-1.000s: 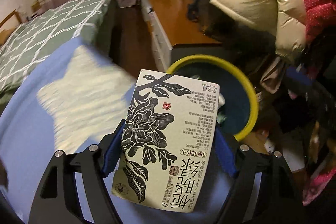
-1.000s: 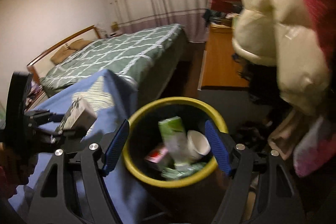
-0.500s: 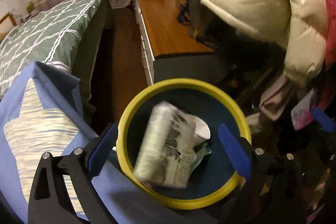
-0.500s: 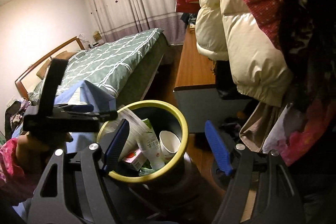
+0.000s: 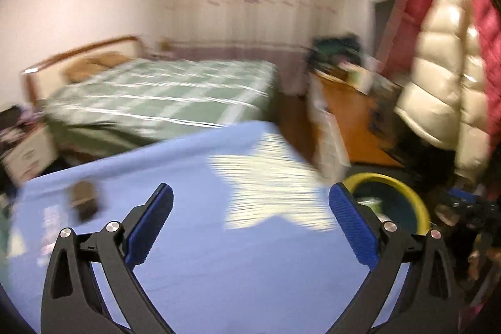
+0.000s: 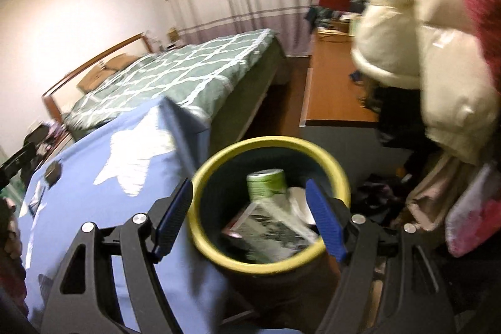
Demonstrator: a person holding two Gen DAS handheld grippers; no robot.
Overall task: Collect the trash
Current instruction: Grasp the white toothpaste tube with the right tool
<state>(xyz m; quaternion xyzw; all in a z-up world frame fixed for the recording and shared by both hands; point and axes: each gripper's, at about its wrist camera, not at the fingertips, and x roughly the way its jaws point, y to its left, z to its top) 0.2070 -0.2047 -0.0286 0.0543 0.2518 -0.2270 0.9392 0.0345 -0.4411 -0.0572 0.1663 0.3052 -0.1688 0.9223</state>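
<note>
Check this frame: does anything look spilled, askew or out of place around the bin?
Nothing stands out. The trash sits inside the yellow-rimmed bin, the printed carton lying tilted on top. A small dark object lies on the blue cover; blur hides what it is.

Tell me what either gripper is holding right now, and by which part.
Nothing is held. The left gripper and the right gripper both stand open and empty; the printed carton lies in the yellow-rimmed bin.
</note>
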